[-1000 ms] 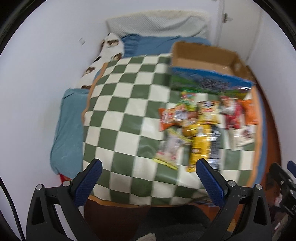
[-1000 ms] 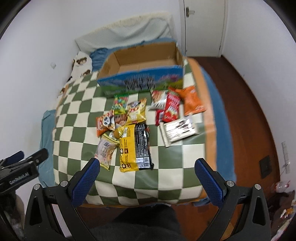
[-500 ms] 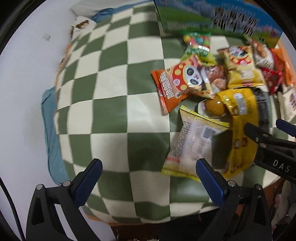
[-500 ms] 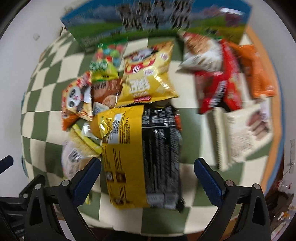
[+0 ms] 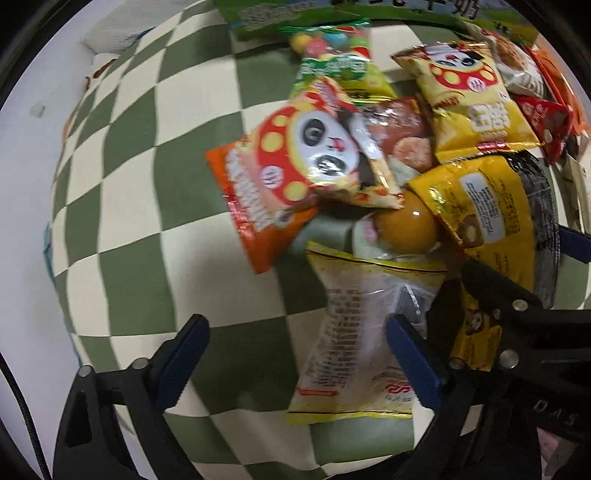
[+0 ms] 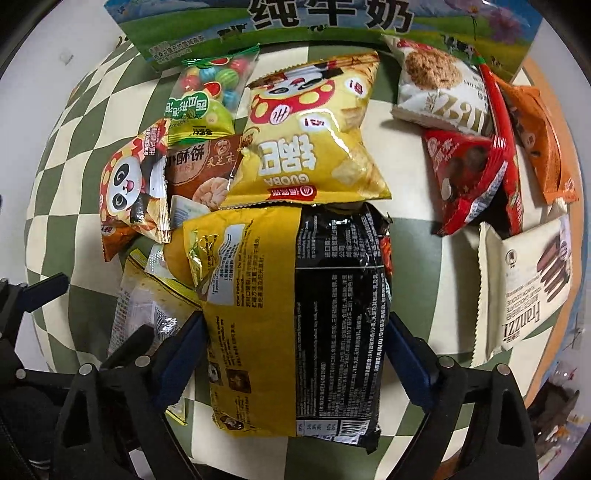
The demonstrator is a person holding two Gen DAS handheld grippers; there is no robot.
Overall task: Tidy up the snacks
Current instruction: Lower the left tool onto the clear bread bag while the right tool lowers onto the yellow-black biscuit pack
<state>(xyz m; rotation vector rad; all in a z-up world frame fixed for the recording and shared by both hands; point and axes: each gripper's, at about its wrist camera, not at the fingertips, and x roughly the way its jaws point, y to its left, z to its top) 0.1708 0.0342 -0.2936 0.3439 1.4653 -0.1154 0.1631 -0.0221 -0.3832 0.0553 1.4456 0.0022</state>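
A heap of snack packets lies on a green-and-cream checked blanket (image 5: pixel 122 206). My right gripper (image 6: pixel 293 343) is open, its fingers on either side of a big yellow-and-black bag (image 6: pixel 295 314). My left gripper (image 5: pixel 295 347) is open, low over a clear packet with yellow trim (image 5: pixel 354 343), whose left part lies between the fingers. An orange panda packet (image 5: pixel 291 166), a yellow GUOBA bag (image 6: pixel 310 147), a green candy bag (image 6: pixel 203 99), a red packet (image 6: pixel 469 173) and a cream Franzzi packet (image 6: pixel 524 288) lie around. The right gripper shows in the left wrist view (image 5: pixel 517 314).
A milk carton box (image 6: pixel 332 26) with green and blue print stands at the far edge of the heap. An orange packet (image 6: pixel 543 140) lies at the far right. The bed's right edge (image 6: pixel 554 332) drops to the floor. The left gripper's body (image 6: pixel 37 295) sits at the left.
Both grippers have moved down and forward, close onto the snack heap. The right gripper now straddles the yellow-and-black bag; the left is over the clear packet. Both stay open.
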